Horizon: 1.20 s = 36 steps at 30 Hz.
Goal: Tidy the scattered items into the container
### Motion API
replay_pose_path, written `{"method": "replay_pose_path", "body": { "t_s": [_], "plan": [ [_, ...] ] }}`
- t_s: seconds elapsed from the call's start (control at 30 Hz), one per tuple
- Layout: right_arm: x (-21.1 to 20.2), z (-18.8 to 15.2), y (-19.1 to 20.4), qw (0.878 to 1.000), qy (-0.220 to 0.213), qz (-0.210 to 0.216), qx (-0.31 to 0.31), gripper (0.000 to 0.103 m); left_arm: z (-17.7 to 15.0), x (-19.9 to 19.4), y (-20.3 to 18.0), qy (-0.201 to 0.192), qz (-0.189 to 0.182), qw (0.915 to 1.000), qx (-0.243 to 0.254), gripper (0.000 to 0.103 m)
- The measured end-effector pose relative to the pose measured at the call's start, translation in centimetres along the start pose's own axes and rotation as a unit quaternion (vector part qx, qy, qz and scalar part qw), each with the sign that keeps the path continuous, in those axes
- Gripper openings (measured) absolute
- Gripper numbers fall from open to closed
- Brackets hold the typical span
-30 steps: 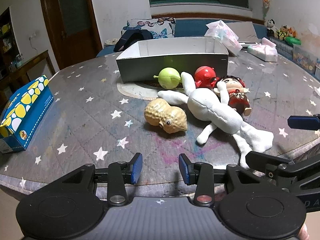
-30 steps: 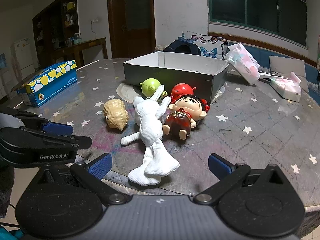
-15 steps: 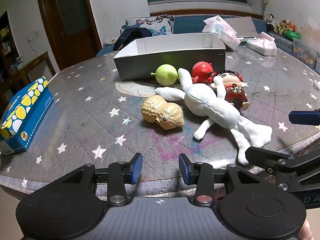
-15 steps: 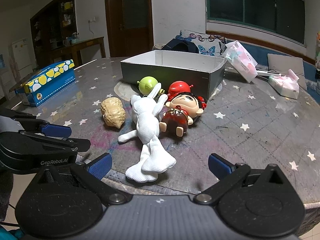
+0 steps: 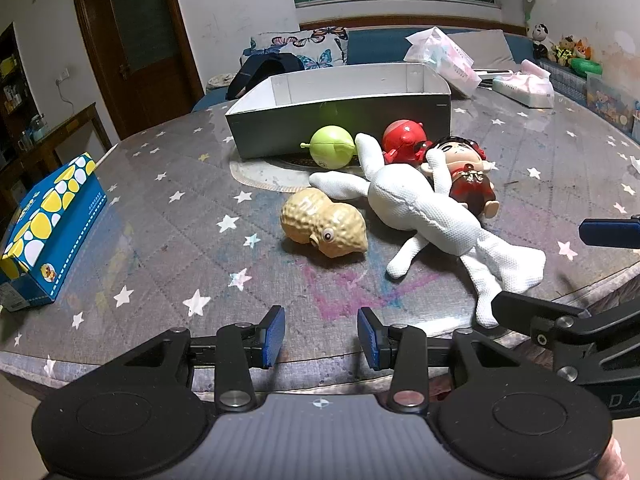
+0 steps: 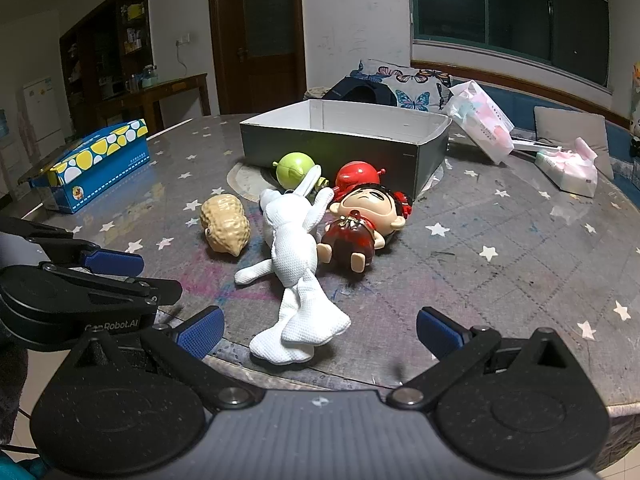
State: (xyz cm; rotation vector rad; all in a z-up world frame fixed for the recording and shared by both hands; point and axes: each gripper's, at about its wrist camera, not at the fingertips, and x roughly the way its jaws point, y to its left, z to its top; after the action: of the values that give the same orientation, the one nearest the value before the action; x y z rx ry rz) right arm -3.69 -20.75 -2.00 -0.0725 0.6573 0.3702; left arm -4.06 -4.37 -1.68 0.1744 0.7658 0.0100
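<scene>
Right wrist view shows the right gripper [image 6: 318, 330] with jaws wide apart and empty, the white plush rabbit [image 6: 294, 258] lying mid-frame before the grey box [image 6: 340, 146]; it should close squarely across the torso, not the limp legs.

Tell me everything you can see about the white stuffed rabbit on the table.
The white stuffed rabbit is a limp toy of white mesh-textured fabric with long ears, thin arms and flat flared legs. It lies flat on the star-patterned table, ears towards the grey box. One ear rests against the doll; the peanut toy lies just beside it. Neither gripper touches it.
</scene>
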Motion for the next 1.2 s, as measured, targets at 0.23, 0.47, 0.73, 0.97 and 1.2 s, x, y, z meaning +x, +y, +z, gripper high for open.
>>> {"method": "replay_pose_path", "body": {
  "t_s": [0.23, 0.47, 0.73, 0.97, 1.2],
  "plan": [
    [0.1, 0.1, 0.1, 1.0, 0.001, 0.001, 0.0, 0.103, 0.0, 0.1, 0.0, 0.0, -0.001, 1.0, 0.0, 0.042],
    [0.6, 0.3, 0.1, 1.0, 0.002, 0.004, 0.0, 0.103, 0.0, 0.2, 0.1, 0.0, -0.001, 1.0, 0.0, 0.042],
    [1.2, 0.7, 0.0, 1.0, 0.004, 0.01, 0.0, 0.103, 0.1, 0.2, 0.1, 0.001, -0.001, 1.0, -0.001, 0.042],
    [1.8, 1.3, -0.4, 1.0, 0.002, 0.02, 0.002, 0.103, 0.7, 0.5, 0.3, 0.002, -0.006, 1.0, -0.003, 0.042],
    [2.7, 1.8, -0.7, 0.999, 0.002, 0.035, 0.003, 0.103, 2.1, 0.6, 1.2, -0.005, -0.019, 0.9998, -0.009, 0.042]
  ]
}}
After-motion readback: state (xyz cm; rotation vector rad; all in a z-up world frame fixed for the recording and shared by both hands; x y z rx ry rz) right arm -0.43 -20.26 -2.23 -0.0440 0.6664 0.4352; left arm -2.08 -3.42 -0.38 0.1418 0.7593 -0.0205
